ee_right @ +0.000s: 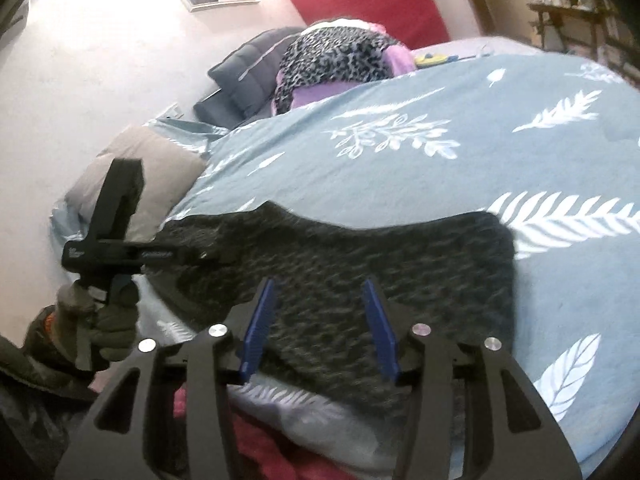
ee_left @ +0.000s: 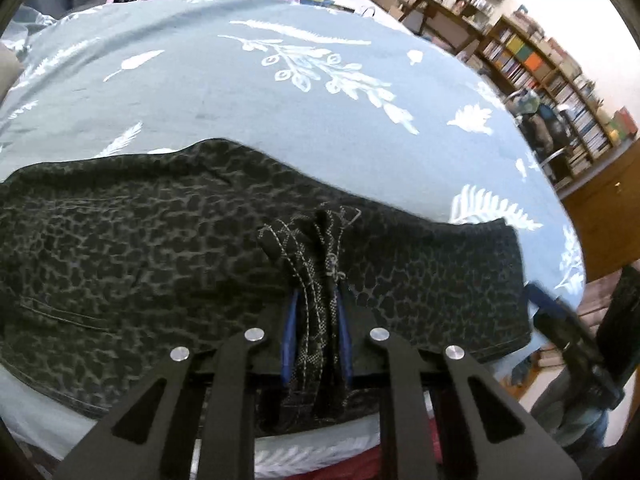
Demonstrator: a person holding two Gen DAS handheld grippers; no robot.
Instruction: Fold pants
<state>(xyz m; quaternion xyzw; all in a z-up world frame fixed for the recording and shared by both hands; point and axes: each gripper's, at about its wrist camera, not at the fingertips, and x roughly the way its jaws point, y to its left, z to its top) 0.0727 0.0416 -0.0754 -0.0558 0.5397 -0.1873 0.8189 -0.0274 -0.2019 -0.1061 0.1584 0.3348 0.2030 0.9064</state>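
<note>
Dark leopard-print pants (ee_left: 140,248) lie folded flat on the blue leaf-print bedspread (ee_left: 240,100), near its front edge. My left gripper (ee_left: 316,300) is shut on a bunched hem of the pants with pale stitching (ee_left: 316,240). In the right wrist view the same pants (ee_right: 360,260) spread across the bed (ee_right: 440,152). My right gripper (ee_right: 320,304) is open just above the pants, its blue pads (ee_right: 260,324) apart and empty. The left gripper (ee_right: 188,255) shows at the pants' left end, held by a gloved hand (ee_right: 108,320).
A pile of clothes, leopard and purple (ee_right: 336,60), and a dark pillow (ee_right: 248,76) lie at the bed's head. A beige pillow (ee_right: 148,168) sits at the left. Bookshelves (ee_left: 552,80) stand past the bed's right side. Red fabric (ee_right: 256,440) hangs below the bed's front edge.
</note>
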